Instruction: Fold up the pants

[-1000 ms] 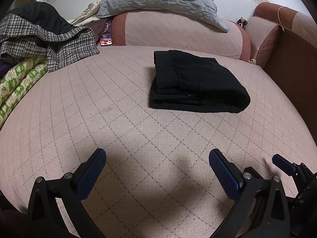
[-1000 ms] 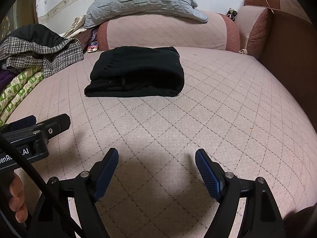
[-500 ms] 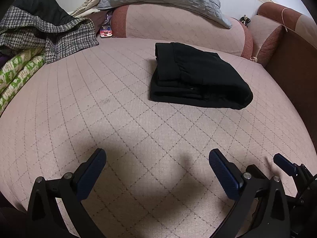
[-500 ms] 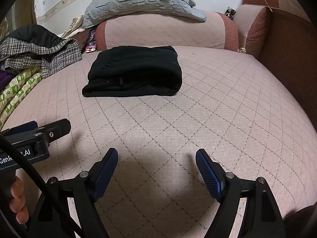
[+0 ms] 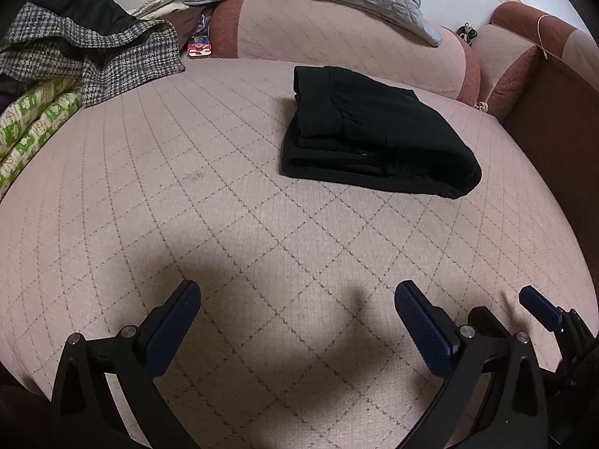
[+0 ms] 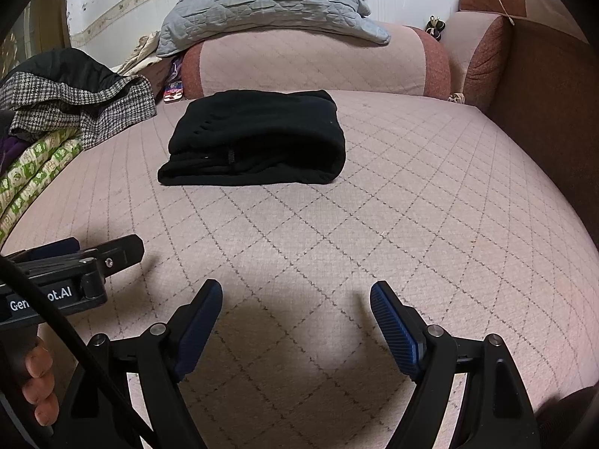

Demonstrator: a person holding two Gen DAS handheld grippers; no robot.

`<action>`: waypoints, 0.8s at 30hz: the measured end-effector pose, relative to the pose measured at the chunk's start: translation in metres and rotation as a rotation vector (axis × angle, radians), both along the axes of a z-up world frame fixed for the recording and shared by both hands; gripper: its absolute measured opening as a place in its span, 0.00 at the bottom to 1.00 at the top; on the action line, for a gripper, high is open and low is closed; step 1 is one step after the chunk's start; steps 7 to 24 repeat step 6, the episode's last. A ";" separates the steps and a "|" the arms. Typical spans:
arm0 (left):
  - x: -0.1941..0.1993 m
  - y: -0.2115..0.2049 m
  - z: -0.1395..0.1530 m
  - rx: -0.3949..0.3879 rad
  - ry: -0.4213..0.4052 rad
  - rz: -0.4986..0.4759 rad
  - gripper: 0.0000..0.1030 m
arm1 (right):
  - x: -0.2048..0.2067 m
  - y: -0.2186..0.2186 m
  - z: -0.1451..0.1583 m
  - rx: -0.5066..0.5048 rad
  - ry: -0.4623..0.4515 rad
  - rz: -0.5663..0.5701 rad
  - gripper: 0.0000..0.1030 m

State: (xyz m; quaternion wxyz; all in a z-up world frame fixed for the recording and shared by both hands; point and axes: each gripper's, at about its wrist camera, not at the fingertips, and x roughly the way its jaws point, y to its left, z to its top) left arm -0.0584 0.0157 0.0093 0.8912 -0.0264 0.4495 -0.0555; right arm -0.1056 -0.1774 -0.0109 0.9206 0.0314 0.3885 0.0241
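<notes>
The broad pink quilted bed surface with its dark diamond stitching (image 5: 232, 202) fills both views. At its far edge runs a long pink bolster with rust-red ends (image 6: 310, 61), and across that lies a grey quilted pillow (image 6: 262, 0). Off to the left side sits a heap of clothes, a black-and-white houndstooth garment (image 5: 93, 60) on top, a green-and-cream printed blanket (image 5: 33, 119) beneath it.

Now the pants: black fabric pants folded into a thick rectangular stack (image 5: 370, 131), lying flat on the bed just in front of the bolster, well apart from both grippers and touched by neither. From the right wrist view the stack (image 6: 254, 138) sits left of centre.

Down at the near edge, the left gripper (image 5: 297, 303) has its blue-padded fingers spread wide, only bare bedcover between them. The right gripper (image 6: 295, 301) is the same: jaws wide apart, gripping nothing, above its own shadow. A person's fingers (image 6: 39, 378) wrap the left gripper's handle at the lower left of the right wrist view.
</notes>
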 end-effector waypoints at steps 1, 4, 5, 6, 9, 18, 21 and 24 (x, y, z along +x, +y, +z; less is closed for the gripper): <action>-0.001 -0.001 0.000 0.008 -0.001 0.000 1.00 | 0.000 0.000 0.000 0.000 -0.001 0.001 0.83; -0.002 -0.004 0.000 0.021 -0.006 -0.012 1.00 | -0.002 0.002 0.000 -0.003 -0.002 0.001 0.83; -0.003 -0.005 0.001 0.025 -0.011 -0.016 1.00 | -0.002 0.003 -0.001 -0.004 0.001 0.002 0.83; -0.003 -0.005 0.001 0.029 -0.014 -0.017 1.00 | -0.002 0.003 -0.002 -0.004 0.003 0.000 0.83; -0.003 -0.005 0.001 0.029 -0.014 -0.017 1.00 | -0.002 0.003 -0.002 -0.004 0.003 0.000 0.83; -0.003 -0.005 0.001 0.029 -0.014 -0.017 1.00 | -0.002 0.003 -0.002 -0.004 0.003 0.000 0.83; -0.003 -0.005 0.001 0.029 -0.014 -0.017 1.00 | -0.002 0.003 -0.002 -0.004 0.003 0.000 0.83; -0.003 -0.005 0.001 0.029 -0.014 -0.017 1.00 | -0.002 0.003 -0.002 -0.004 0.003 0.000 0.83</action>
